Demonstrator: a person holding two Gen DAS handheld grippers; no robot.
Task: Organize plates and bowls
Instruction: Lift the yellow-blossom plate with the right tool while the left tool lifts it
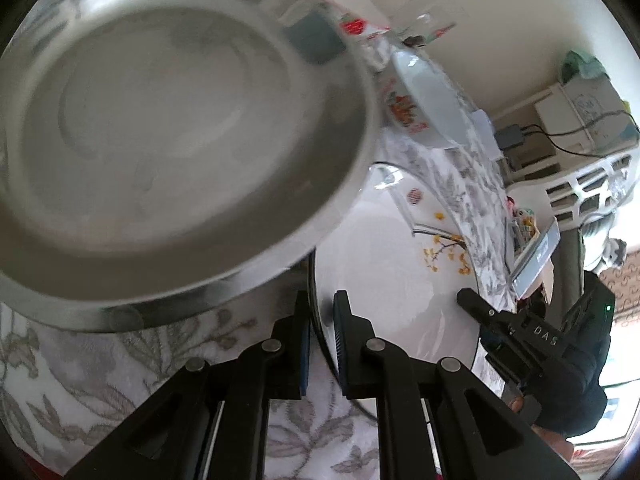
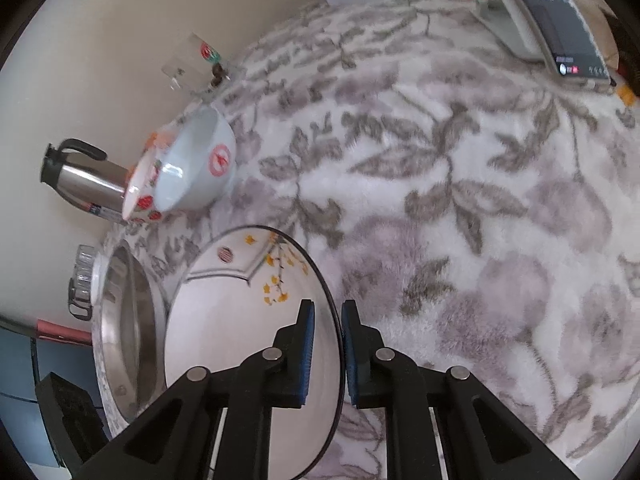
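A white plate with yellow flowers (image 1: 392, 264) (image 2: 224, 328) is held between both grippers. My left gripper (image 1: 322, 340) is shut on its near rim. My right gripper (image 2: 326, 348) is shut on the opposite rim; it also shows in the left wrist view (image 1: 472, 300). A steel plate (image 1: 180, 136) (image 2: 128, 328) lies on the floral cloth just left of the white plate. A white bowl (image 1: 428, 96) (image 2: 192, 168) nests in a strawberry-patterned bowl (image 2: 140, 196) further off.
A steel thermos (image 2: 84, 180) and a clear glass (image 2: 188, 68) stand by the wall. A tablet (image 2: 552, 16) leans at the far table edge. The floral cloth (image 2: 460, 200) spreads to the right. A white basket (image 1: 584, 184) sits beyond the table.
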